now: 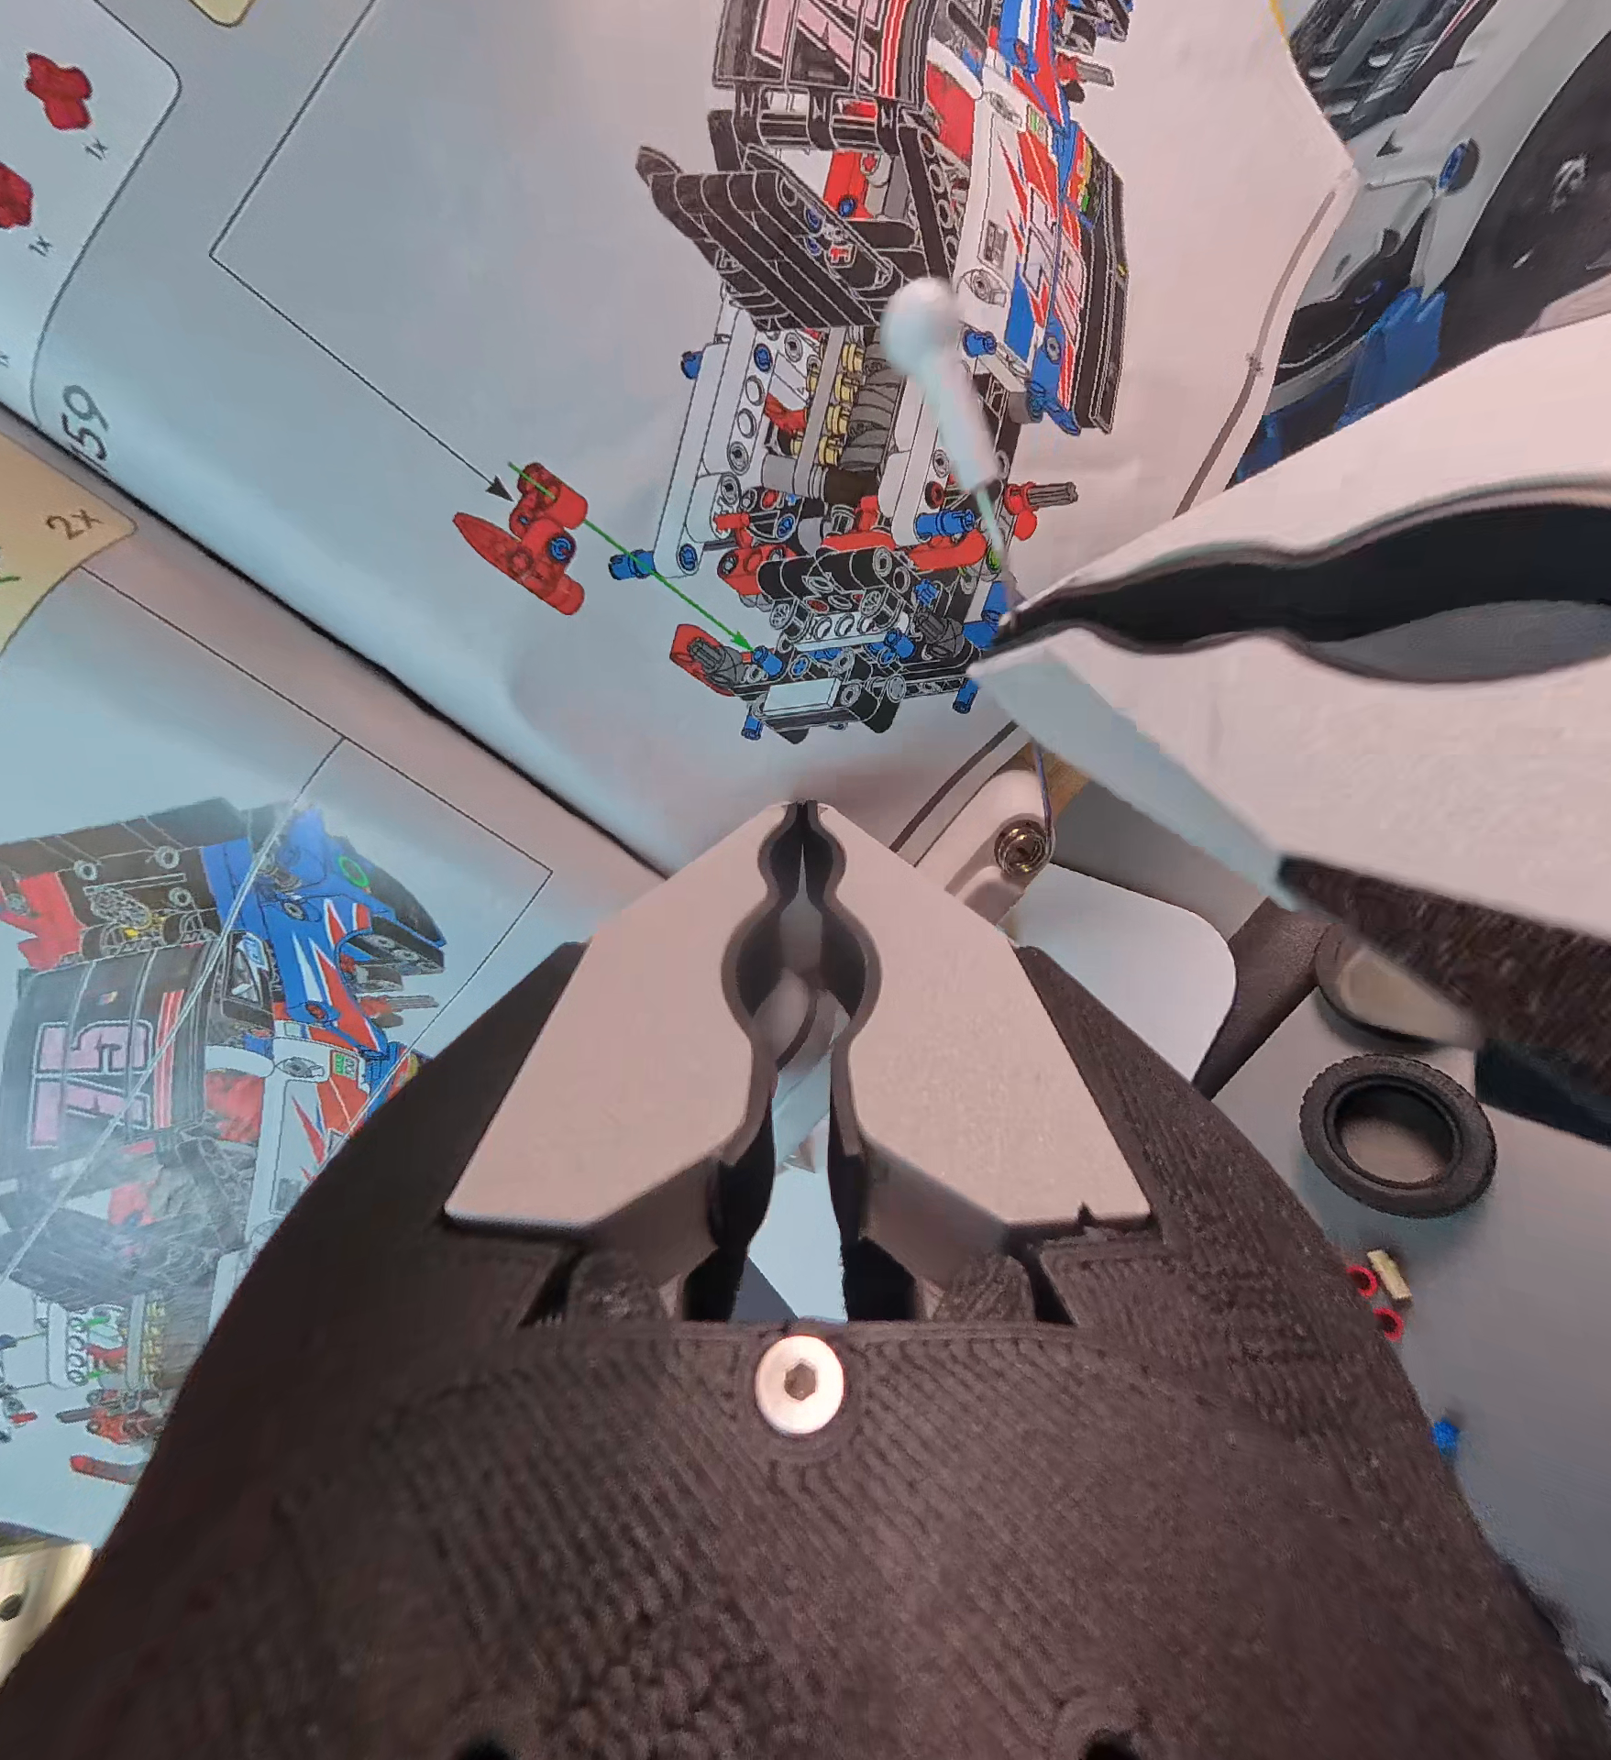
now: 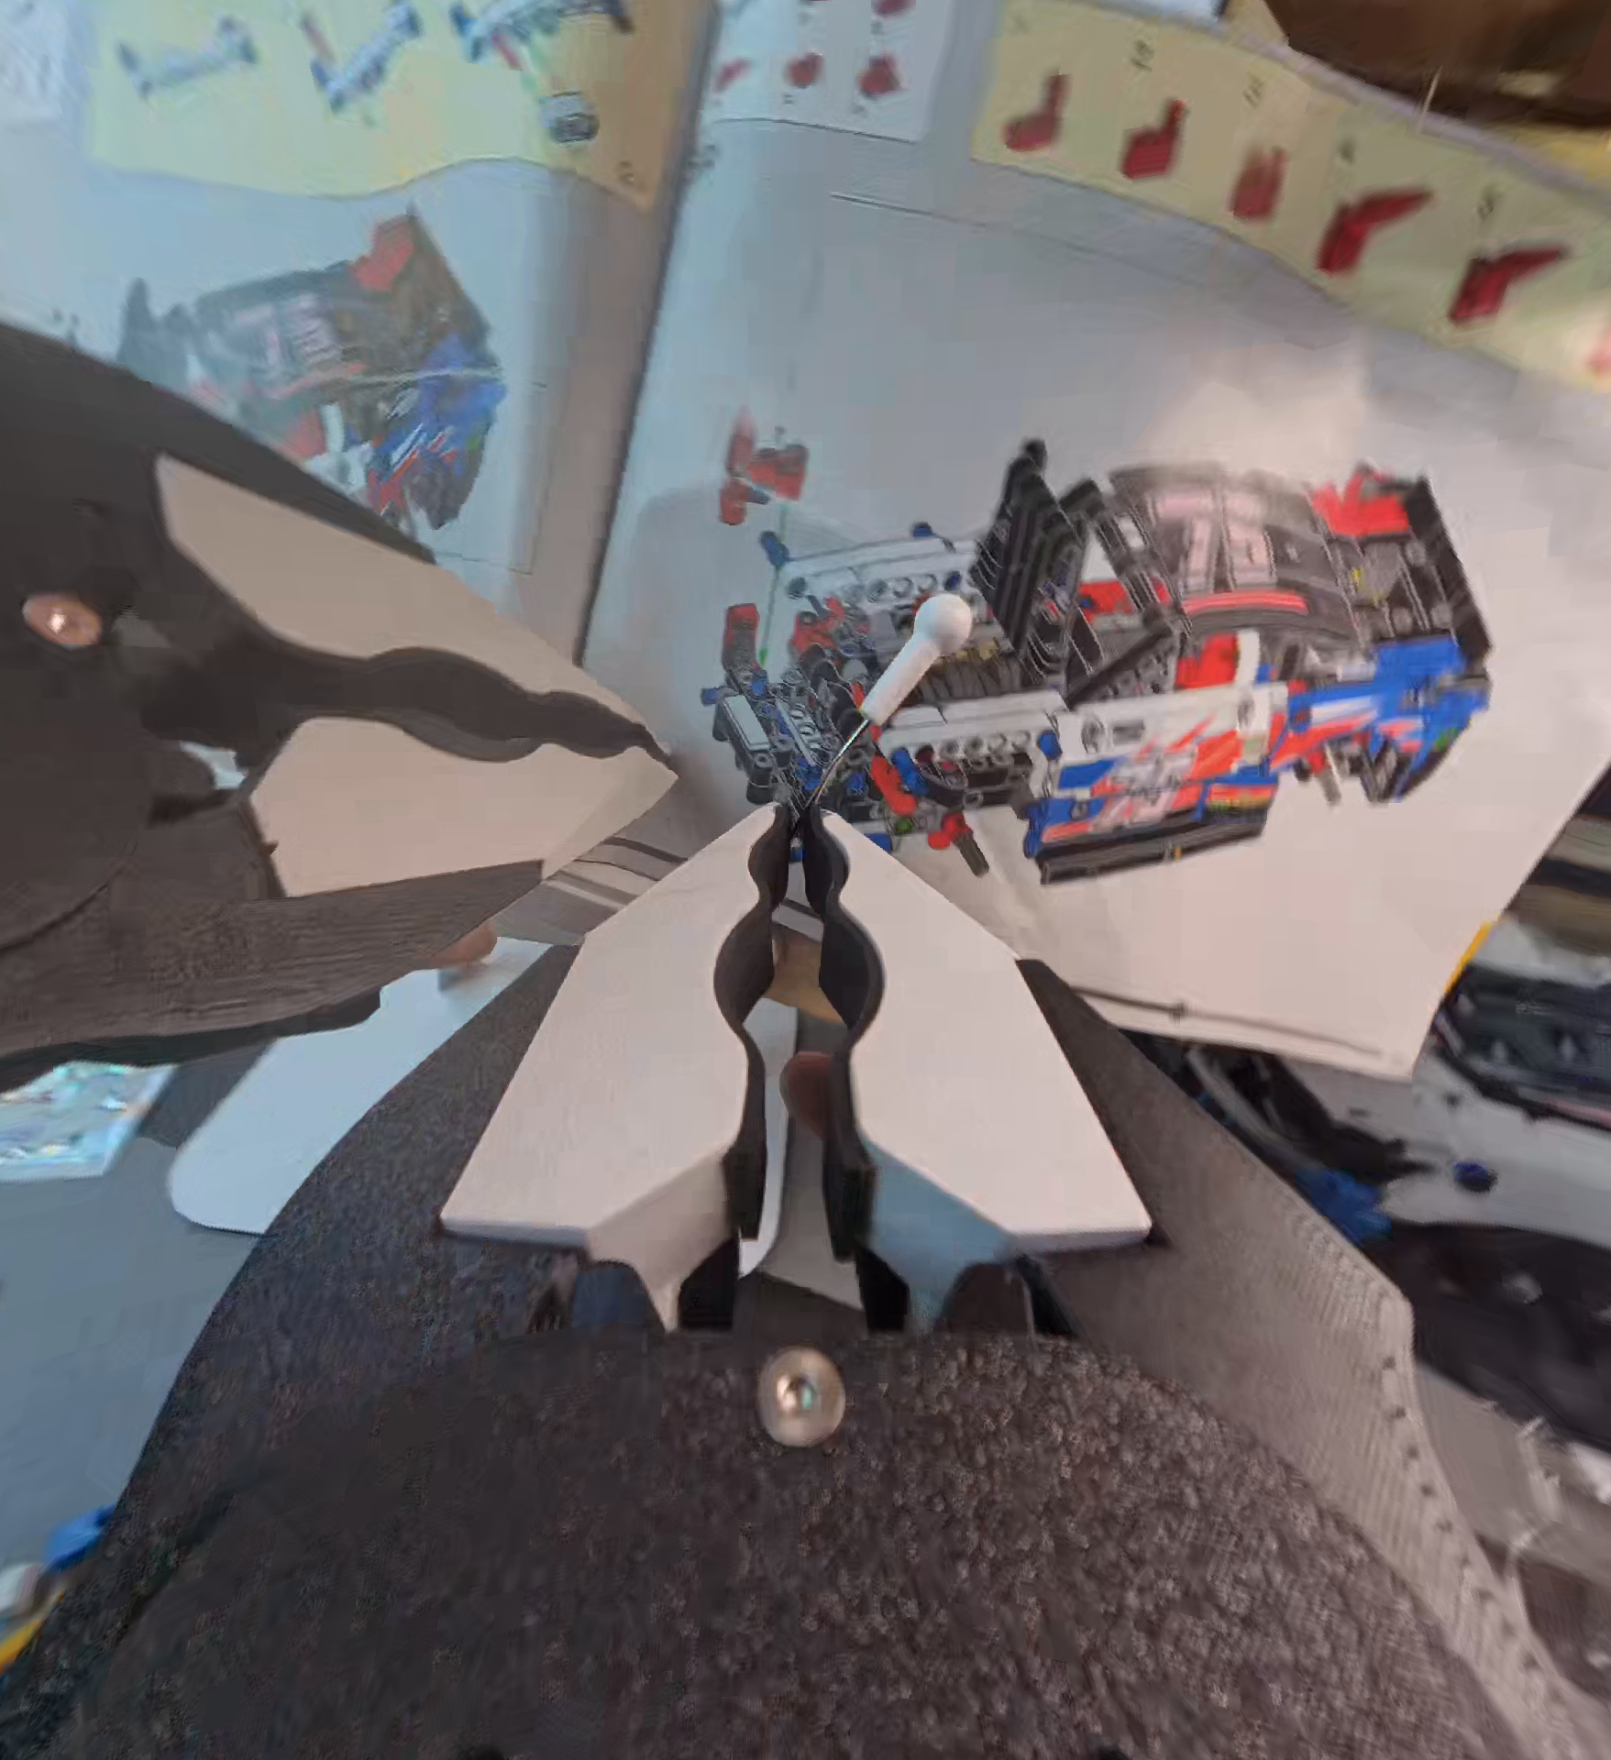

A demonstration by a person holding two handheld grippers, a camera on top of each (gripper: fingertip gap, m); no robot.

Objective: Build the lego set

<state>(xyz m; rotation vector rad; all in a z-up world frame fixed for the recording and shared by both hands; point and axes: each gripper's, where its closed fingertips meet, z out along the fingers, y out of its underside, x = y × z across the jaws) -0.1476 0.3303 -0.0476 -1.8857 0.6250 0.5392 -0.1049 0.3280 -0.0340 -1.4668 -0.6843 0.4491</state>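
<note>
The right gripper (image 2: 799, 821) pinches a thin wire bearing a white ball-ended pin (image 2: 916, 657) over the instruction booklet (image 2: 1163, 333), beside the left gripper (image 1: 806, 811), whose fingers are pressed together.

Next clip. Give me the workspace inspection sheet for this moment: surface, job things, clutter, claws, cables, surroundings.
Surface: pale grey table, mostly covered by the open booklet.
Job's things: instruction booklet lying open at a truck build step; black rubber tyre on the table; a partly built model beyond the page edge, blurred.
Clutter: small red, tan and blue pieces scattered near the tyre.
Claws: left claw shut, nothing seen between the tips; right claw shut on a thin wire carrying a white ball-ended pin, held over the page.
Cables: nothing seen, apart from that wire.
Surroundings: a sheet with printed graphics on the table; the rest is too blurred to tell.
</note>
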